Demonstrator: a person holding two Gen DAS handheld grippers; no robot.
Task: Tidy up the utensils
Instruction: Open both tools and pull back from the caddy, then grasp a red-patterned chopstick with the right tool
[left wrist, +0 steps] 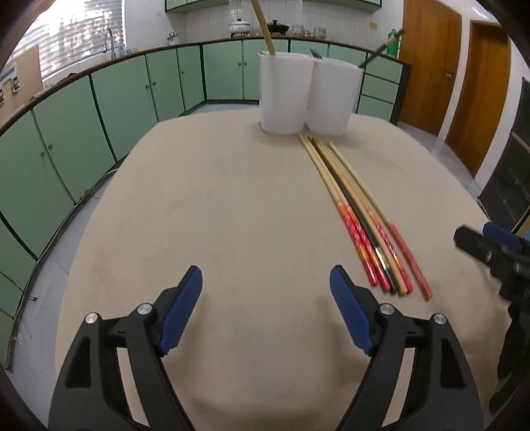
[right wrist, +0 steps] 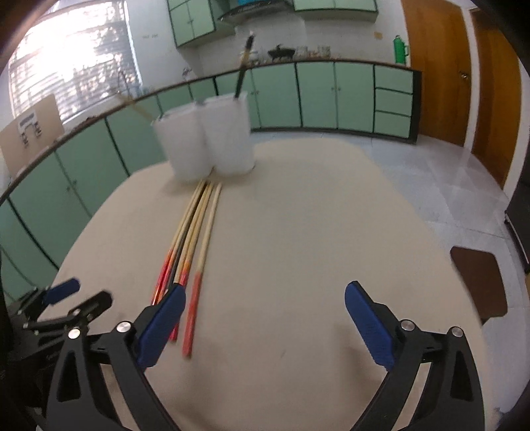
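Landmark: pair of tall white plastic cups, touching side by side at the far end of the table.

- Beige cloth-covered table [left wrist: 215, 199]: bears everything listed.
- Left white cup [left wrist: 282, 94]: holds one pale wooden stick [left wrist: 263, 26], leaning out to the left.
- Right white cup [left wrist: 331, 97]: holds one dark stick [left wrist: 384, 49], leaning out to the right.
- Loose bundle of long chopsticks [left wrist: 357, 215]: pale wood with red and orange patterned handles, one black among them. They lie flat and roughly parallel, tips almost at the foot of the cups, handles toward the cameras.
- Left gripper [left wrist: 265, 308], black frame, blue pads: spread wide, gripping nothing, over bare cloth near-side of the cups, left of the bundle's handles.
- Right gripper [right wrist: 265, 321], same make: spread wide, nothing between the fingers; its left pad [right wrist: 162, 325] overlaps the chopstick handles in the right wrist view, contact not discernible.
- Green kitchen cabinets [left wrist: 99, 109]: behind the cups.
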